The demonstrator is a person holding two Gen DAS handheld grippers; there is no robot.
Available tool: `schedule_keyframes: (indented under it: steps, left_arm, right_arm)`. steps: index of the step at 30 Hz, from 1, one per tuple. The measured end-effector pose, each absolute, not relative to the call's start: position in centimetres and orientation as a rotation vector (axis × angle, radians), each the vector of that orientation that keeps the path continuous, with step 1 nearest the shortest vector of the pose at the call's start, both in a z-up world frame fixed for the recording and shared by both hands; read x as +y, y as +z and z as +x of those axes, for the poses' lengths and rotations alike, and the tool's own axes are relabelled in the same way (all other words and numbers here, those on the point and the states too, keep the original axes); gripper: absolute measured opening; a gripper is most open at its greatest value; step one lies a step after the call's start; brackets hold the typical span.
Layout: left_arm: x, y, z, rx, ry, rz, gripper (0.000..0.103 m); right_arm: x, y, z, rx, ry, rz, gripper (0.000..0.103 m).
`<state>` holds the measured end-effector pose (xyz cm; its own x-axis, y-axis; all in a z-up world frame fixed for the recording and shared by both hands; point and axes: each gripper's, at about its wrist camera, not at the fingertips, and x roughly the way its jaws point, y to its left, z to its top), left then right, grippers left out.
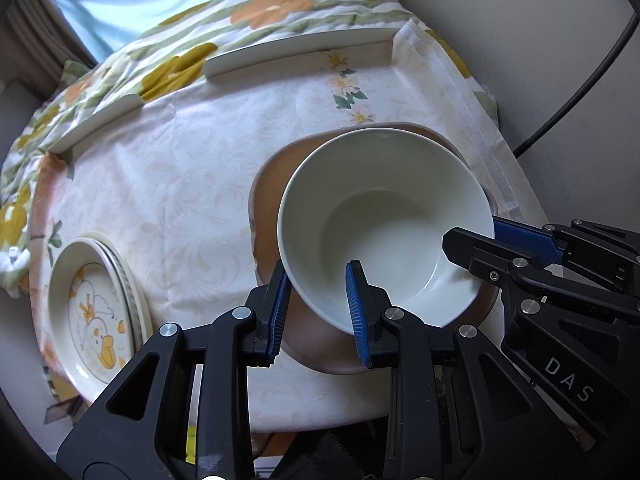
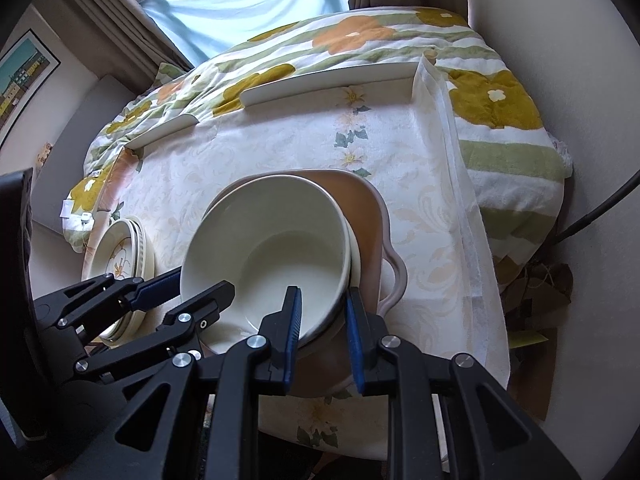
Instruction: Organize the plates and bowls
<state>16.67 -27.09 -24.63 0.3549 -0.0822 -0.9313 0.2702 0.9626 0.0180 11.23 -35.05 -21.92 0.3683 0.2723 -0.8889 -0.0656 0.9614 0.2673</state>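
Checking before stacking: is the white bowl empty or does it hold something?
Empty: the white bowl shows a bare, clean inside down to its bottom in both wrist views.

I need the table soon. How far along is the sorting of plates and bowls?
Done: the patterned plates sit stacked at the table's left edge. In hand: the left gripper and right gripper each clamp the white bowl's rim, over another bowl on the brown tray. Left: setting it down and letting go.
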Motion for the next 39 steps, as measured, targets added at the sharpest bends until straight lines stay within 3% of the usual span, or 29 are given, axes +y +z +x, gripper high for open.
schedule_keyframes:
  steps: [14, 20, 22, 23, 24, 25, 26, 27, 29, 30, 39]
  left_arm:
    - [-26.1, -23.8, 16.0, 1.160, -0.279, 0.133, 0.024]
    - [-24.8, -20.3, 15.6, 1.083, -0.299, 0.102, 0.025]
    - [-24.0, -18.3, 15.4, 1.024, -0.297, 0.094, 0.032]
    - [-23.5, -17.2, 15.2, 0.988, -0.290, 0.085, 0.048]
    - [-23.1, -16.2, 15.1, 0.958, -0.278, 0.082, 0.079]
    - [-22.6, -15.4, 14.9, 0.926, -0.262, 0.081, 0.094]
    - [-22.2, -14.7, 14.7, 0.894, -0.255, 0.079, 0.102]
    - [-21.7, -14.0, 14.5, 0.862, -0.256, 0.077, 0.103]
    - [-21.1, -13.4, 14.7, 0.865, -0.257, 0.096, 0.103]
    - [-20.8, -13.5, 14.7, 0.876, -0.253, 0.107, 0.103]
    - [-18.6, -19.7, 15.1, 1.140, -0.319, 0.132, 0.102]
  right_arm:
    - [-35.8, -21.1, 10.6, 1.146, 0.231, 0.270, 0.020]
    - [-36.6, -18.7, 10.1, 1.089, 0.254, 0.293, 0.020]
    - [-36.9, -17.2, 9.9, 1.059, 0.266, 0.290, 0.020]
    - [-37.1, -16.7, 9.8, 1.050, 0.270, 0.285, 0.020]
    - [-37.3, -16.1, 9.7, 1.039, 0.274, 0.276, 0.020]
    - [-37.4, -15.5, 9.6, 1.031, 0.273, 0.266, 0.020]
    - [-37.4, -15.2, 9.5, 1.027, 0.271, 0.255, 0.026]
    - [-37.5, -14.8, 9.4, 1.024, 0.271, 0.242, 0.034]
    - [-37.6, -14.2, 9.0, 1.011, 0.263, 0.222, 0.081]
    - [-37.7, -14.0, 8.7, 1.007, 0.259, 0.211, 0.085]
    - [-38.3, -17.4, 7.9, 1.230, 0.184, 0.070, 0.085]
